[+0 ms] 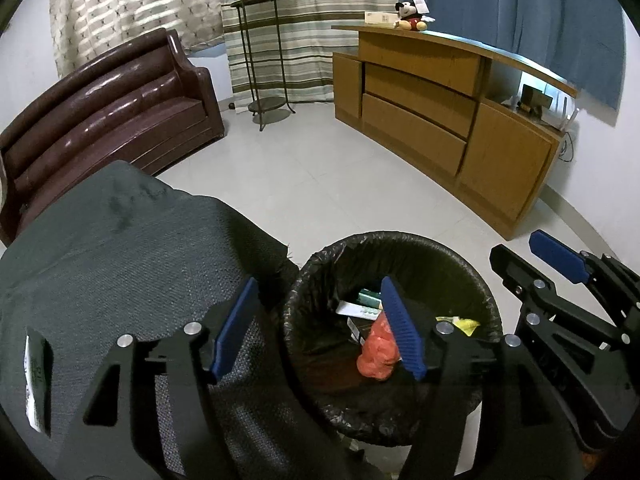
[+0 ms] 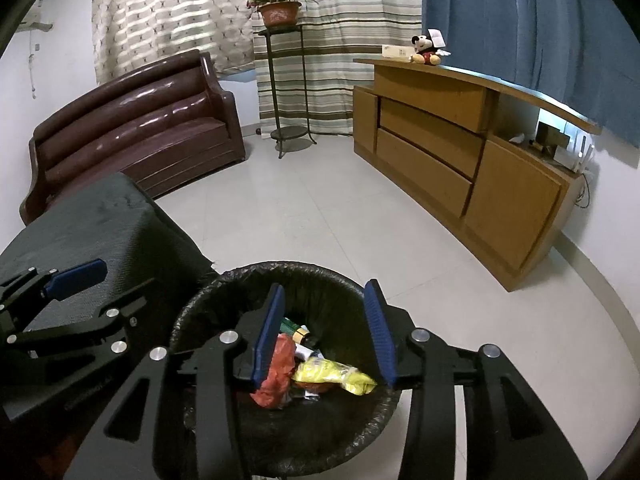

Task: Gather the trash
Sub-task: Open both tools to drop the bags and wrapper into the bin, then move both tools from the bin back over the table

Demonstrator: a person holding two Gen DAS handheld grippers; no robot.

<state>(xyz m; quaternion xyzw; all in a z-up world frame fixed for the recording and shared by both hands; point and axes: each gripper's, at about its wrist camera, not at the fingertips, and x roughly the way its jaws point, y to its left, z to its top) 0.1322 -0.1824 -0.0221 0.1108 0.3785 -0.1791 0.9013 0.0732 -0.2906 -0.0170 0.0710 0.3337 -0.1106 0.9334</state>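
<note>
A black bin lined with a black bag (image 1: 486, 300) (image 2: 200, 300) stands on the floor beside a table. In it lie an orange-red bag (image 1: 378, 350) (image 2: 276, 376), a yellow wrapper (image 2: 336, 376) (image 1: 464, 323) and several small packets. My left gripper (image 1: 320, 330) is open and empty, over the bin's left rim and the table's edge. My right gripper (image 2: 324, 332) is open and empty, right above the bin. Each gripper shows in the other's view, the right one (image 1: 532, 260) at the right, the left one (image 2: 80, 276) at the left.
A table under dark grey cloth (image 1: 120, 248) (image 2: 100, 216) is at the left, with a white paper (image 1: 34, 380) on it. Beyond are a brown sofa (image 1: 108, 112), a plant stand (image 1: 264, 60), and a wooden cabinet (image 1: 440, 112) with a plush toy (image 1: 412, 16).
</note>
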